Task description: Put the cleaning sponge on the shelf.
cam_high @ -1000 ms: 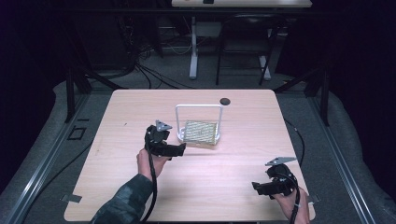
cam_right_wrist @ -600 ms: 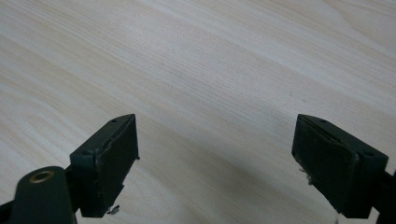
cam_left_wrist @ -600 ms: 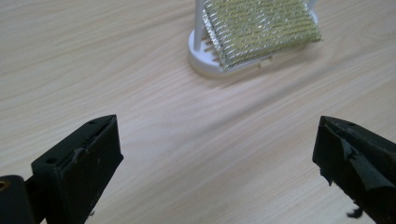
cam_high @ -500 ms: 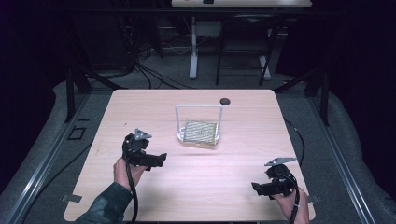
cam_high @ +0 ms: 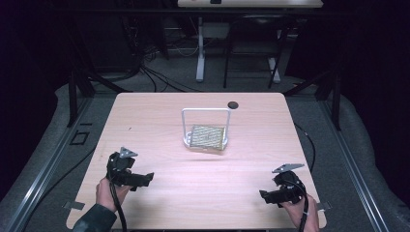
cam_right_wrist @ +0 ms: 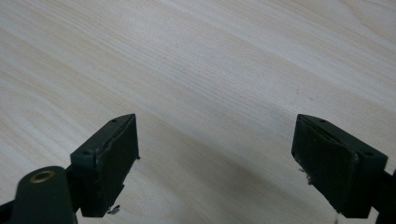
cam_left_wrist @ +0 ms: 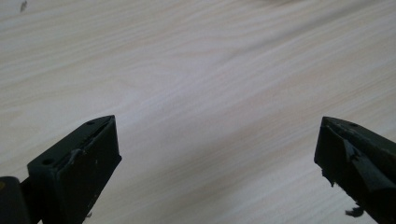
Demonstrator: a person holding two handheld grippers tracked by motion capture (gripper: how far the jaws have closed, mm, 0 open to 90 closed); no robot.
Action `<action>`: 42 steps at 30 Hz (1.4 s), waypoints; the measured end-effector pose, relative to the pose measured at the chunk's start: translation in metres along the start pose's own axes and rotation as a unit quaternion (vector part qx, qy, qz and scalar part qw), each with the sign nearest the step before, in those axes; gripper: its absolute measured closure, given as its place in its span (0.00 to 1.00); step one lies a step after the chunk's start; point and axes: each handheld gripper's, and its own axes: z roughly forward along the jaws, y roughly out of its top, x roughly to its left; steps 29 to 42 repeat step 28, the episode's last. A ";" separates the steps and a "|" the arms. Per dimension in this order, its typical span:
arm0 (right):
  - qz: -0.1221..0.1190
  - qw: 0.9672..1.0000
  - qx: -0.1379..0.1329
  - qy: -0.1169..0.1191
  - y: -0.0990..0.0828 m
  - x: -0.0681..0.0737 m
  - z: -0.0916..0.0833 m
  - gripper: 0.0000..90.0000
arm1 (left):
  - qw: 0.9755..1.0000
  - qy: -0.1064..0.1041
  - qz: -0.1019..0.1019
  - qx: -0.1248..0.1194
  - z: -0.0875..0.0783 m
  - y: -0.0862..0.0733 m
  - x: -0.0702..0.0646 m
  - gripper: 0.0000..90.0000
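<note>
A white wire rack (cam_high: 205, 110) stands at the middle of the wooden table (cam_high: 159, 116). A yellow-green patterned square pad (cam_high: 208, 137) lies on the rack's base. My left gripper (cam_high: 146, 178) is held near the front left, well apart from the rack. In the left gripper view the left gripper (cam_left_wrist: 217, 140) stands open after its jaws have just been opening, with bare wood between them. My right gripper (cam_high: 265, 196) rests near the front right corner. Seen in the right gripper view, the right gripper (cam_right_wrist: 215, 140) is open, its wide-set jaws over bare wood.
A small black round thing (cam_high: 233, 104) lies near the table's far edge behind the rack. Beyond the table are dark floor, cables and the legs of another desk (cam_high: 199, 58). A hand and a sleeve (cam_high: 96, 215) come in at the bottom left.
My left gripper has drawn back from beside the rack to the front left of the table. The right gripper and the rack have stayed put.
</note>
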 end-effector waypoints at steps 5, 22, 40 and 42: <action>-0.001 1.000 0.007 -0.001 0.000 0.000 0.000 0.16 | 1.000 -0.005 -0.016 0.019 0.005 -0.015 0.006 0.00; -0.011 1.000 0.014 -0.005 0.000 0.002 0.003 0.16 | 0.999 -0.022 -0.024 0.034 0.017 -0.027 0.013 0.00; -0.010 1.000 0.012 -0.002 0.000 0.001 0.003 0.16 | 0.999 -0.024 -0.022 0.032 0.019 -0.026 0.013 0.00; -0.010 1.000 0.012 -0.002 0.000 0.001 0.003 0.16 | 0.999 -0.024 -0.022 0.032 0.019 -0.026 0.013 0.00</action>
